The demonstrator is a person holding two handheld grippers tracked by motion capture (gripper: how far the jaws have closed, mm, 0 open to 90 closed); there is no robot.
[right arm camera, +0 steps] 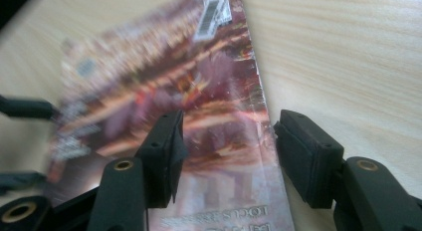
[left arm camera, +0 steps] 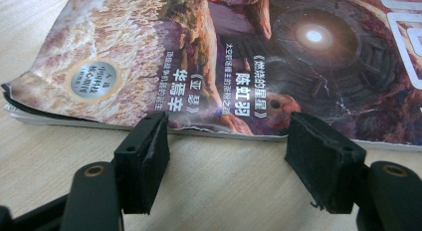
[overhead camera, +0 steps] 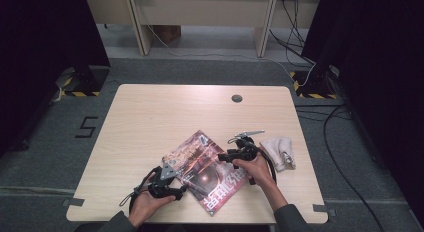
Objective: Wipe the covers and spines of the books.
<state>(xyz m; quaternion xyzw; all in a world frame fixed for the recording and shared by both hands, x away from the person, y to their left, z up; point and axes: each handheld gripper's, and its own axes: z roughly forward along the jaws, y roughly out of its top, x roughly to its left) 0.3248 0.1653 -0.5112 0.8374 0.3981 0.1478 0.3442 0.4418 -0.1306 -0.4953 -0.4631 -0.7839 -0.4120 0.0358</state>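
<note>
The thin, floppy reddish-brown glossy paper magazine [overhead camera: 207,171] looks light and slick — best pinched at its edge; left gripper [overhead camera: 181,191] and right gripper [overhead camera: 223,157] both spread, empty.

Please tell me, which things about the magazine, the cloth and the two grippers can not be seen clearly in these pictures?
- Magazine: its cover text is too small in the high view; the right gripper view is blurred.
- Whether the left gripper touches the magazine's edge: its fingers stand apart just before it, contact unclear.
- Cloth: a small shiny item on it is too small to identify.
- Right gripper: the hand partly covers it in the high view.
</note>
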